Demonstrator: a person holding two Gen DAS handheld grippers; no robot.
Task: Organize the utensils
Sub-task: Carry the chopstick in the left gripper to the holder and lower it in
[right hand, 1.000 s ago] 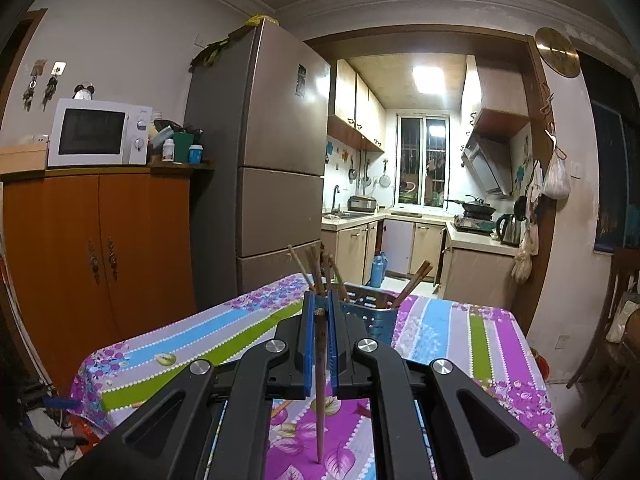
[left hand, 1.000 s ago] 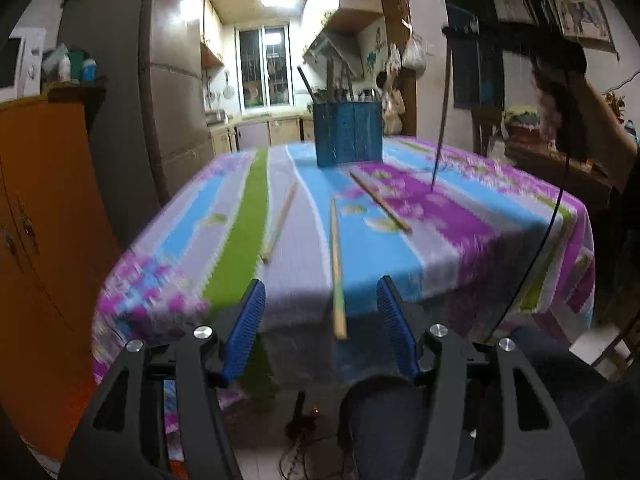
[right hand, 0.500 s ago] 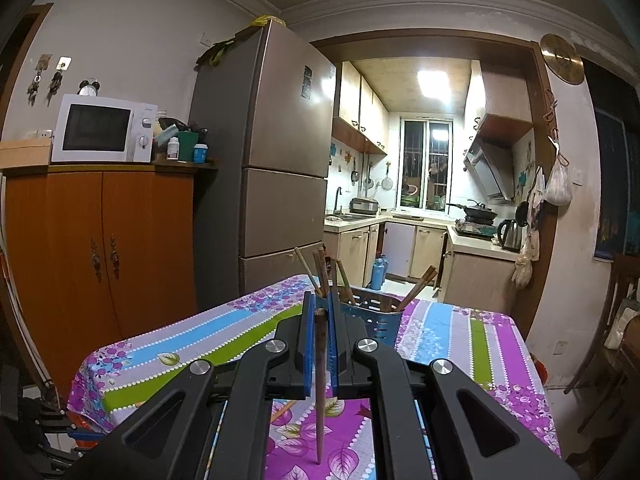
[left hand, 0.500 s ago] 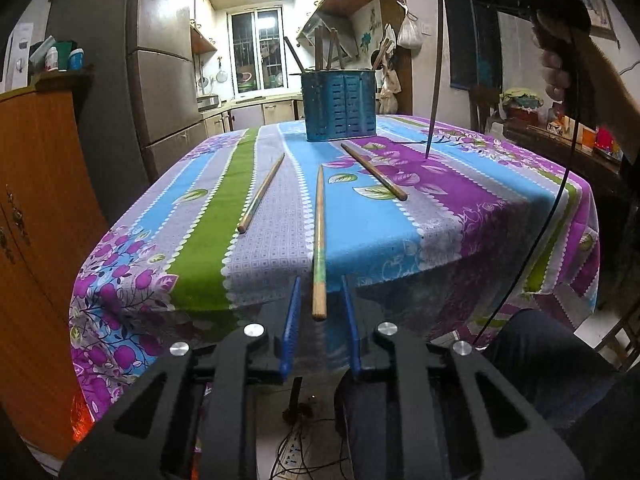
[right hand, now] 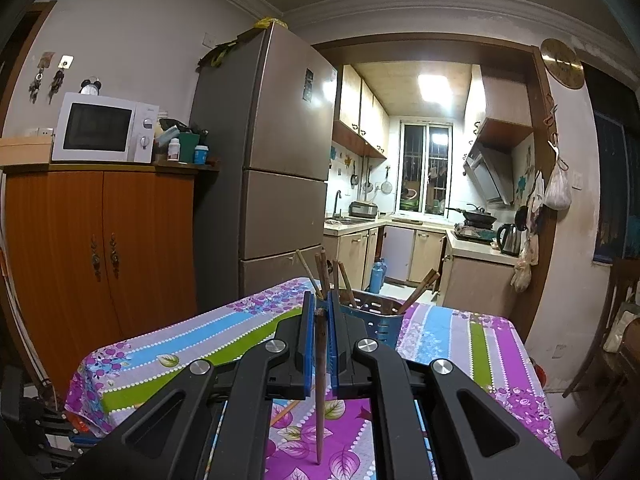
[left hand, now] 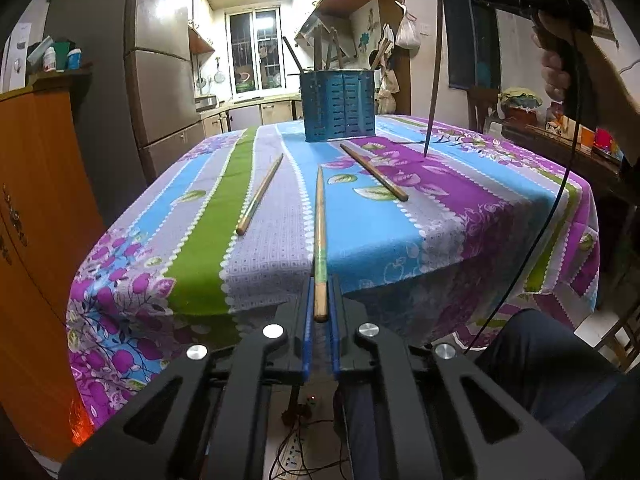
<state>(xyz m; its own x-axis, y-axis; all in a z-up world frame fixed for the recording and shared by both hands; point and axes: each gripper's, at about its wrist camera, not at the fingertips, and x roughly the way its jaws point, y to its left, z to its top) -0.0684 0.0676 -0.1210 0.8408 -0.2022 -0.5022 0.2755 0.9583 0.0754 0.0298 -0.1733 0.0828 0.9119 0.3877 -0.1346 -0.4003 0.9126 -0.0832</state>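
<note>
The desk is carrying everything under a striped, flowered cloth, which is lying soft and draped over the near edge, so a stick dragged across it is likely catching rather than sliding.

The blue slotted holder is standing upright near the far end, already keeping several sticks leaning in it; it is looking like light plastic, and I am judging it could tip if something is pushed in at a slant.

The chopsticks are thin, stiff and light, probably wood, and are tapering to a point. The middle chopstick is lying lengthwise with its thick end overhanging the near edge, and the left hand-held gripper is clenching that thick end between its blue pads. Taking it there is sensible, since the overhang is giving room underneath, though a long stick gripped at one end is likely swinging.

The left chopstick and the right chopstick are lying loose on the cloth, well apart.

The right hand-held gripper is grasping a dark chopstick by its top, letting it hang point down above the cloth, just before the holder.
</note>
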